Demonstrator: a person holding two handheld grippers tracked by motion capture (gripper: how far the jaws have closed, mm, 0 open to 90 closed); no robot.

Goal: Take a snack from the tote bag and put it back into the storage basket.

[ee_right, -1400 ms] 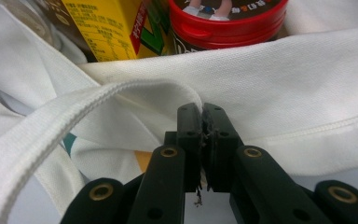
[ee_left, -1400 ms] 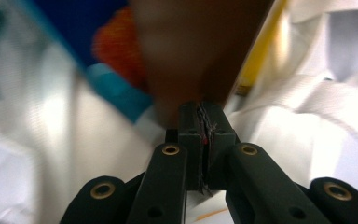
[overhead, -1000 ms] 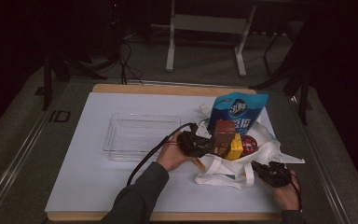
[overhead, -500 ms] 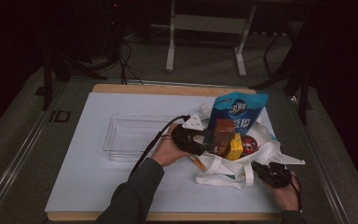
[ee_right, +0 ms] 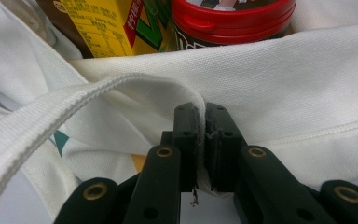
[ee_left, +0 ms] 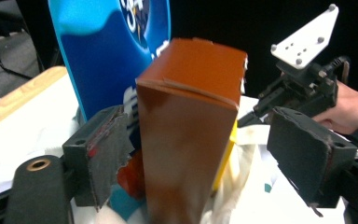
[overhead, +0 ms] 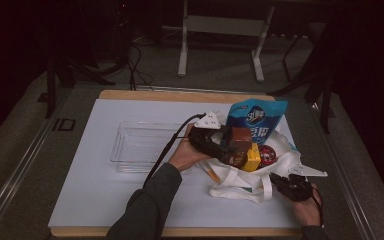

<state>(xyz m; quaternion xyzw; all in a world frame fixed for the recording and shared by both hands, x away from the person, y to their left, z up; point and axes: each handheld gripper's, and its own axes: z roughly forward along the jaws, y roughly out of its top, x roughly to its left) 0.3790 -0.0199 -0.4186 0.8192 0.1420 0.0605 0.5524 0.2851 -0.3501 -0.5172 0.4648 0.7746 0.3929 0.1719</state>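
A brown box [ee_left: 186,126] stands upright in the white tote bag [overhead: 240,180], between the spread jaws of my left gripper [ee_left: 205,147]. Those jaws have just been opening, and neither pad touches the box. Behind the box leans a blue snack bag [overhead: 257,117]. A yellow carton [ee_right: 107,23] and a red-lidded jar [ee_right: 233,18] sit in the bag's mouth. At the bag's near right corner, my right gripper [ee_right: 200,135] is shut on the bag's white strap [ee_right: 74,102].
A clear plastic tray [overhead: 140,145] lies left of the bag on the white table cover [overhead: 105,200]. The wooden table edge [overhead: 180,95] runs along the back. Beyond it stand a metal stand and cables on the dark floor.
My left gripper's jaws have spread away from the brown box, and the hand has lifted a little. The right gripper has kept its hold on the strap without moving.
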